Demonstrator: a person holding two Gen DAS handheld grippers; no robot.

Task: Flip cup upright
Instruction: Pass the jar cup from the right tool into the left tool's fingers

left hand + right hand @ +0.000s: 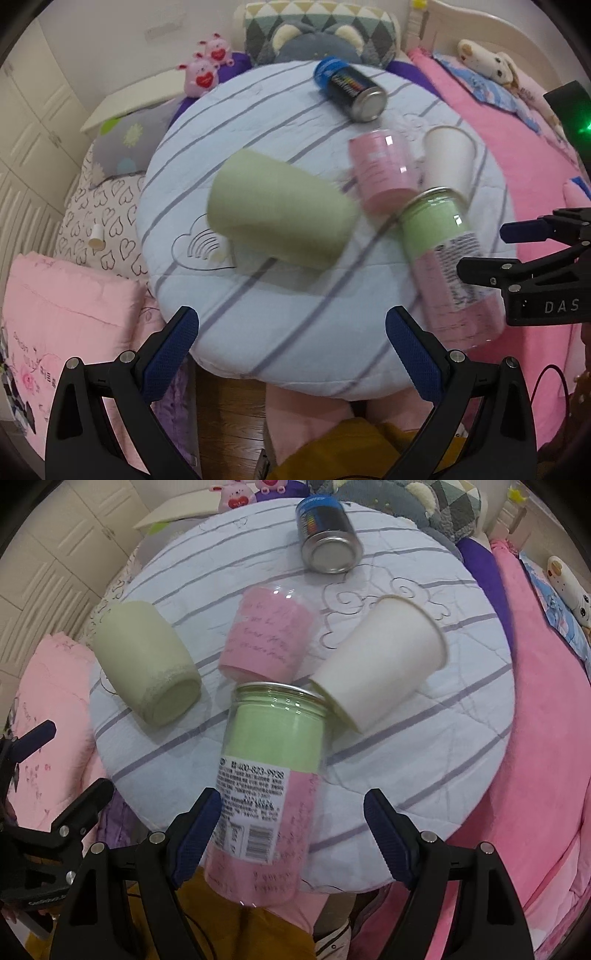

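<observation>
Lying on its side, the white paper cup point(380, 661) rests right of centre on the round quilted surface point(443, 760), touching the green-and-pink jar point(273, 760). My right claw point(291, 834) gapes wide, empty, straddling that jar; my left claw point(291, 343) is wide open too. Risk: bumped jars roll on soft padding. Bedroom around: pink bedding point(535, 738), plush toys point(207, 66).

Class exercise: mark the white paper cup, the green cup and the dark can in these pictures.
white paper cup point(380, 664): right wrist view, middle of its side wall.
green cup point(280, 214): left wrist view, middle of its side.
dark can point(327, 531): right wrist view, its printed side.
</observation>
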